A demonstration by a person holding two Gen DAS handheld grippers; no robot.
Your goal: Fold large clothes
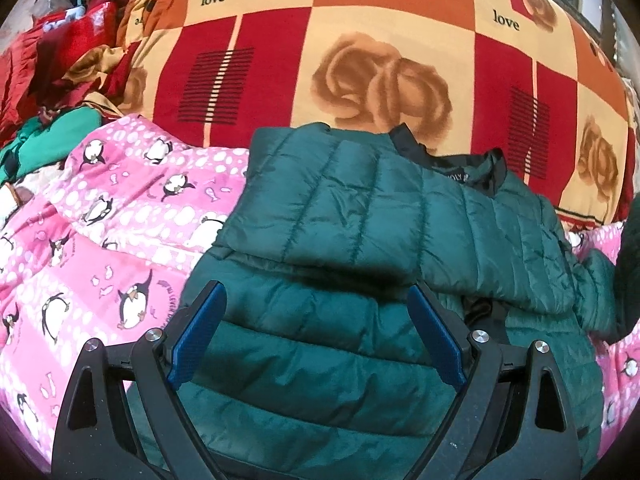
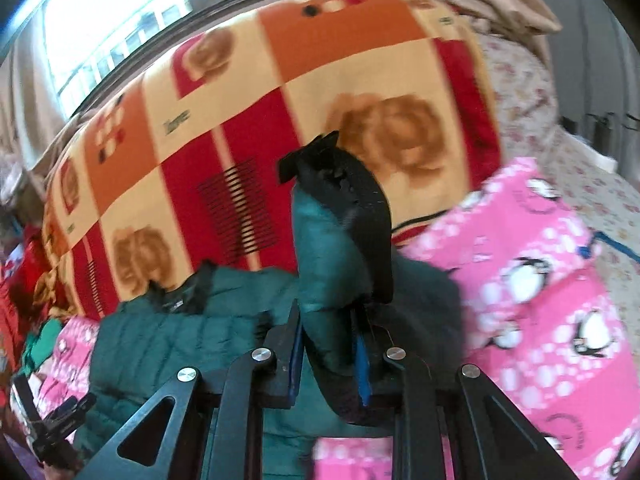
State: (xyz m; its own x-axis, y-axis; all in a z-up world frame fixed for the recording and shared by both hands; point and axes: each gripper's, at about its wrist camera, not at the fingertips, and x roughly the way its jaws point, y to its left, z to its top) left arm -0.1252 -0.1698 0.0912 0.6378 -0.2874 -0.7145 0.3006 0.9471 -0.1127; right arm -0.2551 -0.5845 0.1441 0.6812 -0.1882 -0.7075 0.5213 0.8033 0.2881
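A: Where's the jacket (image 1: 360, 216)?

B: The green quilted jacket lies on the pink penguin quilt (image 1: 104, 216) on the bed. One padded part is already folded across the body, with the dark collar (image 1: 452, 156) at the far edge. So I'd judge the fold begun, not finished.

A: And the grippers?

B: The right gripper (image 2: 328, 344) is clenched on a sleeve end (image 2: 332, 248); its fingers (image 2: 363, 364) pinch the green fabric, and the black cuff stands up above them. That sleeve probably has to be carried across next. The left gripper (image 1: 316, 344) hovers over the lower part of the jacket, fingers (image 1: 198, 340) spread wide and holding nothing.

A: What's left?

B: Laying that sleeve in, then folding the body over, I'd think.

A: Around it?

B: A red and orange rose-print blanket (image 1: 360, 60) rises behind, loose red and green clothes (image 1: 48, 80) are heaped at the left, and a bright window (image 2: 120, 20) sits beyond.
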